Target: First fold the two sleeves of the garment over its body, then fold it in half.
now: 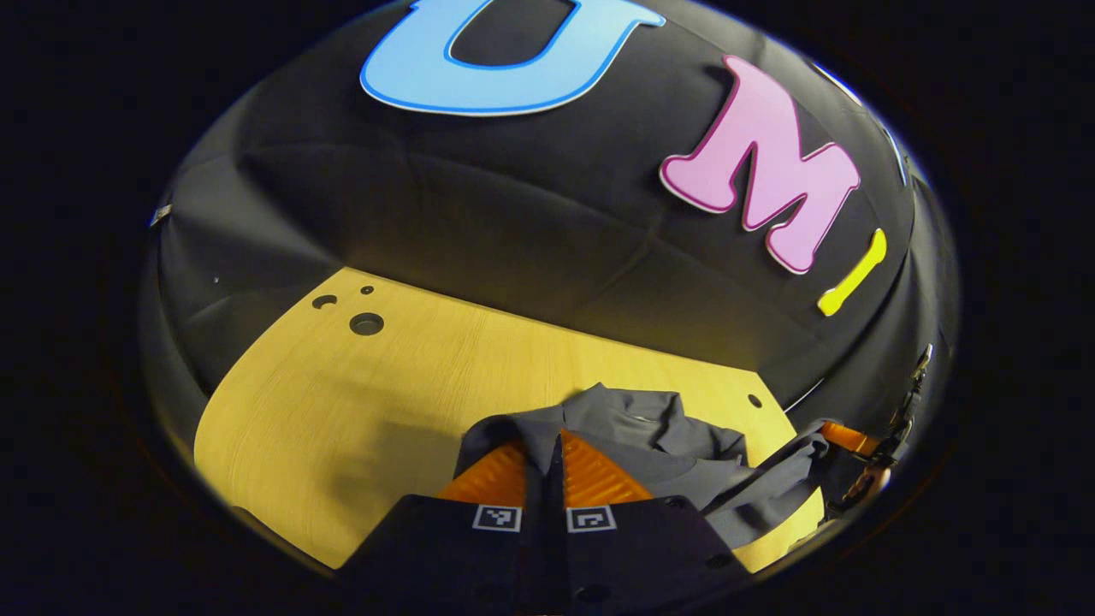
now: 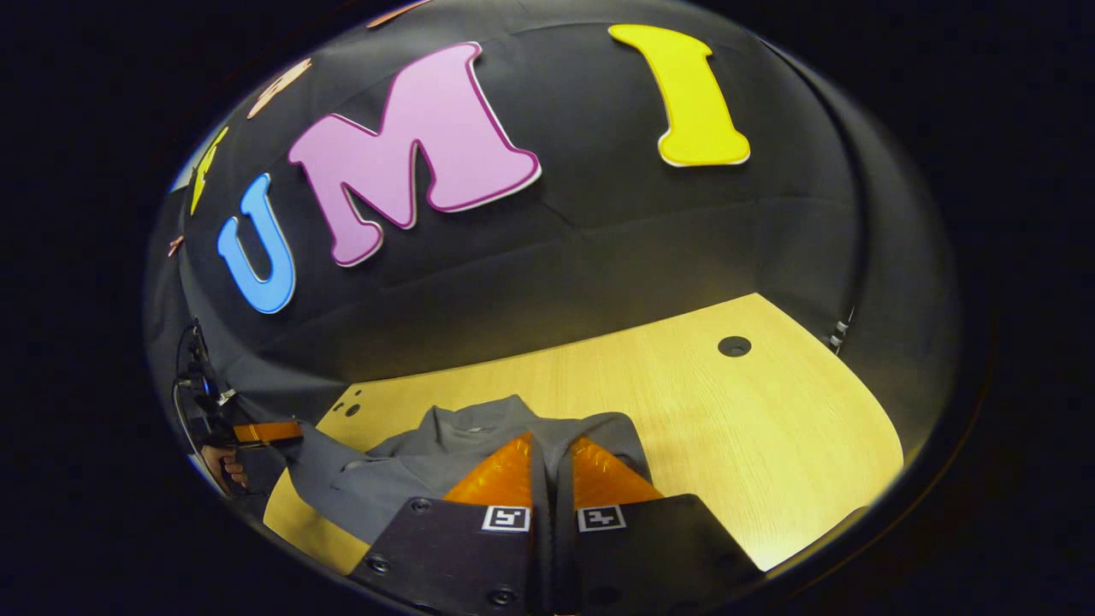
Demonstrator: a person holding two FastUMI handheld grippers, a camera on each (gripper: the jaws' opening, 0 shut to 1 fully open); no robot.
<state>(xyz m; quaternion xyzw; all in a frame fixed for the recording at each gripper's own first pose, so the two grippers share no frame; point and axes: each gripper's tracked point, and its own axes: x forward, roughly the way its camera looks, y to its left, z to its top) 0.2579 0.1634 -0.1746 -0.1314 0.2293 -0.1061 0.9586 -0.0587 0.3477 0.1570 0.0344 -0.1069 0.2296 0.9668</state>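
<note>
Garment [image 1: 676, 453]: grey, collared, bunched and lifted off the pale wooden counter [image 1: 359, 428] at both sides rather than lying flat. In the left gripper view the collar [image 1: 629, 411] sits just beyond the fingertips, with the cloth draping away toward the far gripper.

Left gripper [image 1: 556, 466]: jaws drawn together, only a thin seam of grey fabric between the two fingers; they appear to pinch a fold of the garment. In the right gripper view this same gripper [image 2: 265, 432] is seen farther off, past the garment's far edge, held by a hand [image 2: 224, 466], with a sleeve or side of the cloth stretched out to it.

Right gripper [image 2: 552, 475]: jaws likewise nearly closed, a narrow strip of grey cloth caught between them, the garment [image 2: 411, 470] spreading from there toward the collar [image 2: 479, 423]. In the left gripper view it [image 1: 847, 438] sits at the garment's far end, cloth pulled taut to it; the view is small and distorted there, so the exact grip point cannot be told.

Counter: light wood grain, rounded front edge, several dark round holes — a cluster [image 1: 366, 323] well apart from the garment on one side, one hole [image 2: 734, 346] well apart on the other. A shadow lies on the wood beside the garment.

Room: the black cloth wall [image 2: 642, 231] rises directly behind the counter.
</note>
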